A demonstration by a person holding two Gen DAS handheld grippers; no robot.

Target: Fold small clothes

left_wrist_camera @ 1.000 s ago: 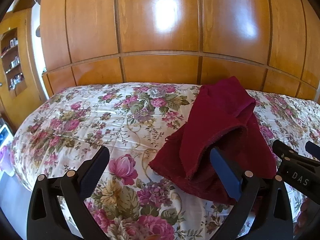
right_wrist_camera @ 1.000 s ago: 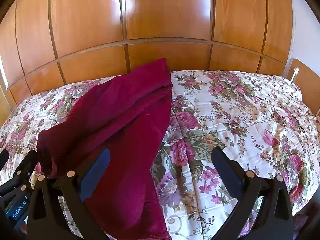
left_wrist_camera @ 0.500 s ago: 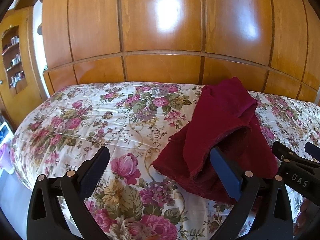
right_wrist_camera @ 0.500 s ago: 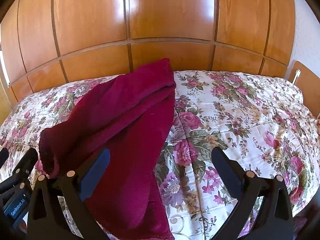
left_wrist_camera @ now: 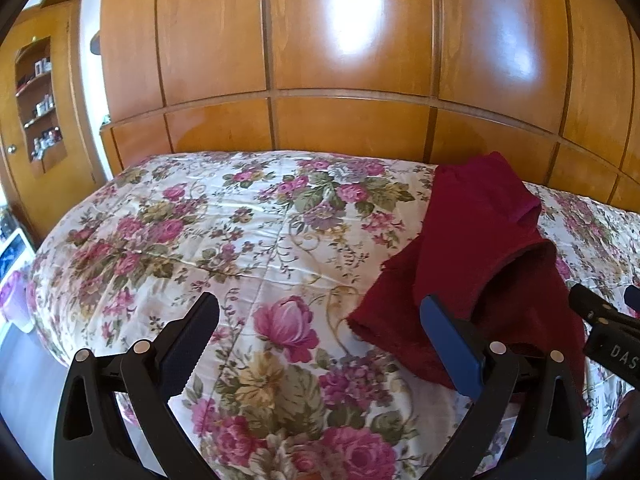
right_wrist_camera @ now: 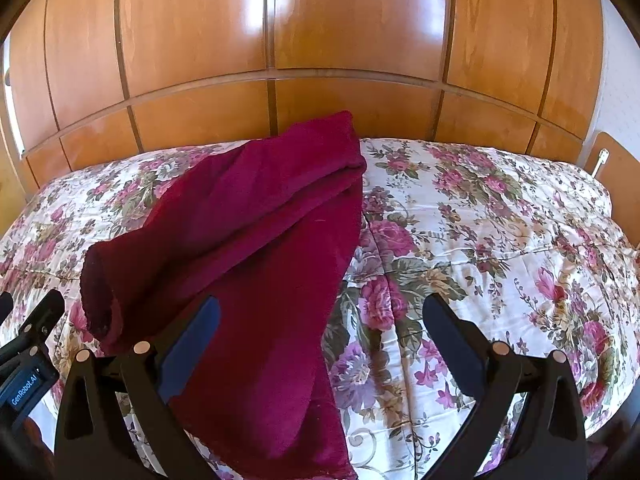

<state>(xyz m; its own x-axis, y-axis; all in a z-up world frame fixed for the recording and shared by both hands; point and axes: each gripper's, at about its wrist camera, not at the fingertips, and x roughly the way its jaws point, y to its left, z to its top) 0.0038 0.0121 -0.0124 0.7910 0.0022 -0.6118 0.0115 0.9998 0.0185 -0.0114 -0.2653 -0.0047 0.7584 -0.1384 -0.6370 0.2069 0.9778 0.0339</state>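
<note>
A dark red fleece garment lies loosely folded on the flowered bedspread, running from the headboard side toward the near edge. In the right wrist view the same garment fills the left half, its rolled end nearest my left finger. My left gripper is open above the bedspread, just left of the garment's near corner, with its right finger overlapping the cloth in view. My right gripper is open over the garment's right edge. Neither holds anything.
A glossy wooden wardrobe wall rises behind the bed. A wooden shelf unit with small items stands at far left. The other gripper's body shows at the right edge. Bare bedspread spreads to the right of the garment.
Both views have drifted slightly back and up from the bed, so the garment sits a little lower and farther. The garment itself has not moved and both grippers stay open.
</note>
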